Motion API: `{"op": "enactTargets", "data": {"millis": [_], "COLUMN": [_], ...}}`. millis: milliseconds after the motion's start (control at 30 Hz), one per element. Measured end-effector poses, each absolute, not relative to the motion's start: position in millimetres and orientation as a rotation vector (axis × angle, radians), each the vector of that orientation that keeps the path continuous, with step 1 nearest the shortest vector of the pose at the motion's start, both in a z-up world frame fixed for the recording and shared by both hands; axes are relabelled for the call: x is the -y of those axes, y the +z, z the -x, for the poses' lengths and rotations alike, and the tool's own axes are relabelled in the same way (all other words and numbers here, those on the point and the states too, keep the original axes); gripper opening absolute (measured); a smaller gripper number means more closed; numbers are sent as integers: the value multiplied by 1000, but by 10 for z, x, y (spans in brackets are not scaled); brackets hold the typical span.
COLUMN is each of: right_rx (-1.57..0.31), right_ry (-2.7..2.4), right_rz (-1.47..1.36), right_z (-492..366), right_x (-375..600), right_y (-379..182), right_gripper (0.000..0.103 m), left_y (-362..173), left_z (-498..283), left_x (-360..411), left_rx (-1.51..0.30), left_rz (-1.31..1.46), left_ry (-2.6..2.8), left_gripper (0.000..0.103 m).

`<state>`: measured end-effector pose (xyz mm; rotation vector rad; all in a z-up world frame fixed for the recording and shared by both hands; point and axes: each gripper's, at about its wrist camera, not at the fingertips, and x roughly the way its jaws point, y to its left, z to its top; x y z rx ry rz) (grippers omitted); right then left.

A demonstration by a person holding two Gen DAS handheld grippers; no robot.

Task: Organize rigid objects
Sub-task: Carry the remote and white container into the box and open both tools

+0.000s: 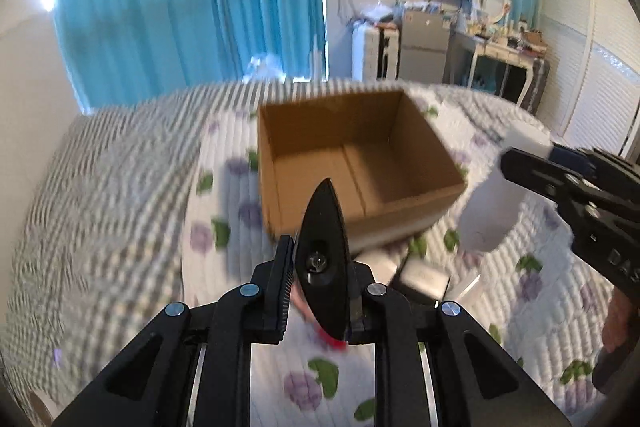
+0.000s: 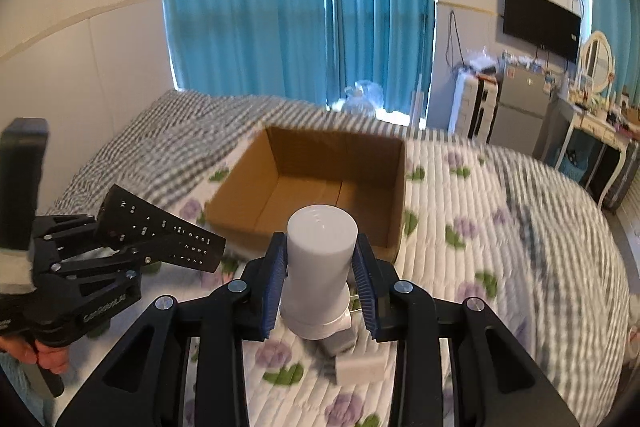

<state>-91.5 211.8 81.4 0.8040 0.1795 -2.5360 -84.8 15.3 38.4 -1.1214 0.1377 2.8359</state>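
Note:
My left gripper [image 1: 320,255] is shut on a black remote control [image 1: 324,267], which I see end-on and pointing up and away. In the right wrist view the same remote [image 2: 160,235] shows its buttons, held by the left gripper [image 2: 116,239] above the bed. My right gripper [image 2: 320,239] is shut on a white cylindrical bottle [image 2: 320,259], held upright between blue pads. From the left wrist view the bottle [image 1: 492,199] hangs tilted in the right gripper [image 1: 516,163]. An open, empty cardboard box [image 1: 360,163] [image 2: 320,187] stands on the bed just beyond both grippers.
Small grey and white boxes [image 2: 356,363] [image 1: 420,279] lie on the flowered quilt [image 2: 500,267] below the grippers. Something red [image 1: 336,343] shows under the left gripper. A striped blanket [image 1: 100,187] covers the bed's far side. Blue curtains, a fridge and a dresser stand behind.

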Motion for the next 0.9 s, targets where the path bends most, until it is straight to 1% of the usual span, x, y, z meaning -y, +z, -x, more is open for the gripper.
{"op": "enactTargets", "data": {"millis": [133, 300, 467, 567, 767, 867, 900], "right_rx": [-195, -189, -191, -179, -206, -180, -156], "right_ry": [-2556, -2559, -2541, -2521, -2472, -2473, -2476], "right_rz": [-715, -728, -829, -908, -1041, -1032, -1026], "right_z": [1160, 1631, 2082, 2278, 2543, 2624, 2649], "right_x": [-2039, -1911, -1803, -1842, -1807, -1809, -1819], "right_y": [1117, 1194, 917, 687, 294, 252, 255], "right_gripper": [33, 33, 33, 33, 33, 33, 33], "left_y": [633, 508, 90, -101, -236, -202, -163], "left_z": [1168, 1693, 2149, 2258, 2373, 2337, 2314], "left_x": [-229, -306, -343, -347, -359, -329, -319], "left_rx": [-164, -168, -173, -191, -195, -185, -186], "left_rz": [1032, 1082, 1239, 1280, 1290, 1248, 1230], "left_ry": [2862, 2838, 2779, 2753, 2732, 2749, 2760], "left_gripper": [19, 19, 19, 19, 20, 26, 39]}}
